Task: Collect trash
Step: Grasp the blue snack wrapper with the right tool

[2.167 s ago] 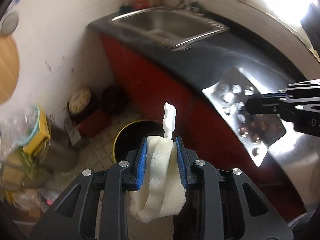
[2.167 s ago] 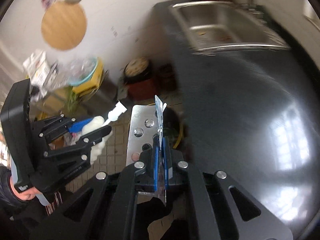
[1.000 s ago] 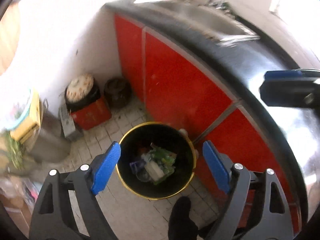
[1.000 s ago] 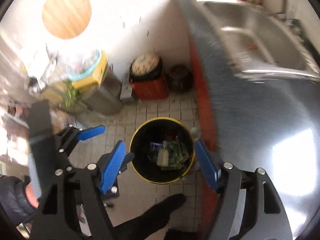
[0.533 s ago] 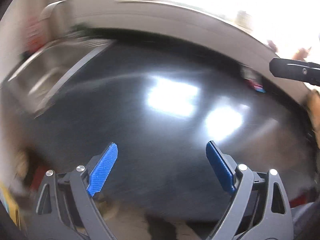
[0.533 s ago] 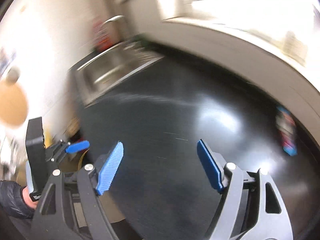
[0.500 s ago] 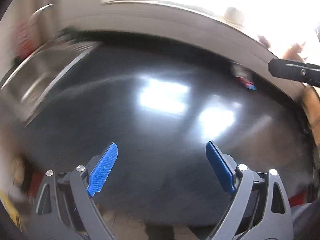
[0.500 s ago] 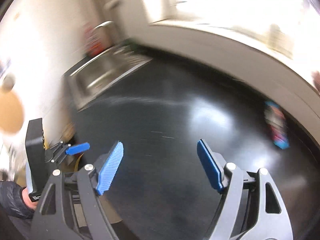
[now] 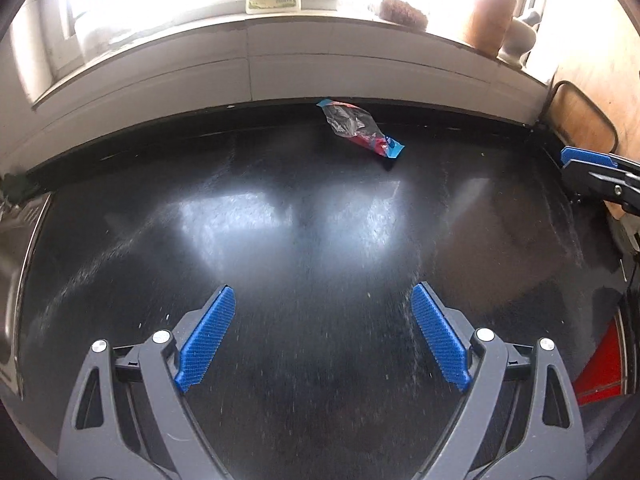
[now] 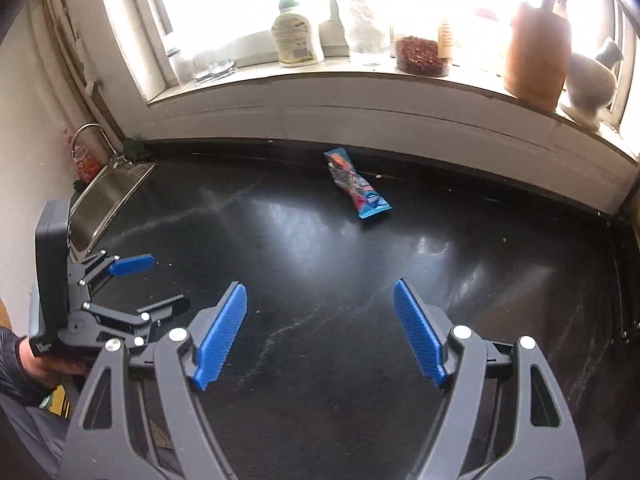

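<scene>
A crumpled blue and red snack wrapper [image 9: 360,127] lies on the black countertop [image 9: 304,248] close to the back wall, also seen in the right wrist view as the wrapper [image 10: 356,185]. My left gripper [image 9: 322,336] hovers over the counter's near part, open and empty, well short of the wrapper. My right gripper [image 10: 320,332] is likewise open and empty above the counter. From the right wrist view the left gripper [image 10: 136,284] shows at the left, held by a hand. The right gripper's blue fingertip [image 9: 586,158] pokes in at the right edge of the left wrist view.
A steel sink [image 10: 106,196] with a tap sits at the counter's left end. The windowsill holds a bottle [image 10: 296,34], a bag [image 10: 362,20], a bowl of brown bits [image 10: 422,56], a terracotta pot [image 10: 536,52] and a pale vase [image 10: 590,80]. A wooden board [image 9: 580,120] stands right.
Both grippers dropped their trash into the yellow-rimmed bin on the floor, opened, and swung up and round to the countertop, where the snack wrapper has come into view.
</scene>
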`<state>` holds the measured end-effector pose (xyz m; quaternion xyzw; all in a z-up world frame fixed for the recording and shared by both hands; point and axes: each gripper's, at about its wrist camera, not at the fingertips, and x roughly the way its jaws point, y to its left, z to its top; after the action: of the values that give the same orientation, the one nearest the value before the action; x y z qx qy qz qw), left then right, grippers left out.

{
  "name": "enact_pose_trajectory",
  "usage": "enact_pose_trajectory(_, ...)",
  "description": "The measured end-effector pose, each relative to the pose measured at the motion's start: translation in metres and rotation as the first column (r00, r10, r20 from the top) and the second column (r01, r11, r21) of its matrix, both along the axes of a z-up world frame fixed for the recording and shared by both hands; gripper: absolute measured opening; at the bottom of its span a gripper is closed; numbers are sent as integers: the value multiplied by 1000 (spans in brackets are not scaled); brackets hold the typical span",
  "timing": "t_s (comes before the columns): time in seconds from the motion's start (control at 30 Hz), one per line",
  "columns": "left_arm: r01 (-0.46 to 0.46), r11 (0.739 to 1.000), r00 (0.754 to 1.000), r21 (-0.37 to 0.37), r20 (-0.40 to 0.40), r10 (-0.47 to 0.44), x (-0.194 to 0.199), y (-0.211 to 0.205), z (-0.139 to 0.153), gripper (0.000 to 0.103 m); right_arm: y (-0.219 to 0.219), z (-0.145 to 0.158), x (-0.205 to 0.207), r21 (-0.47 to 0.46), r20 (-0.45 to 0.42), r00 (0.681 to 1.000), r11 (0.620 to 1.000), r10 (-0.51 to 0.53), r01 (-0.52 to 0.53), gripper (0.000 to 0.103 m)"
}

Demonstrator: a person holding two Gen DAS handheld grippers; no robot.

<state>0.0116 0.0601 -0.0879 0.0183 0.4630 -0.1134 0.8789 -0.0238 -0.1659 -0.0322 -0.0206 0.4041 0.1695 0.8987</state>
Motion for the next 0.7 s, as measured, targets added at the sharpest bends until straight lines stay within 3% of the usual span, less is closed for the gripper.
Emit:
enact_pose_trajectory(0.13,15,999,1000,44,3,-16,32,-2,-3,87,-3,-9,30,-6,-13,999,999,33,-33,74)
enact_pose_trajectory(0.33,40,993,998,111,44,-45,115,-21,-14,87,-1,-31,95,-40,-55,995,996,84,-86,74)
enact_pose_trajectory(0.47,67,994,997,85,34,-70,176,-35,-30,87,2,-52,133,-65,-86,989,990,117,-123,74)
enact_pose_trajectory(0.7,168,984,986,54,-6,-168,248,-58,-66,83,11,-93,190,-88,-136,971,974,196,-209,72)
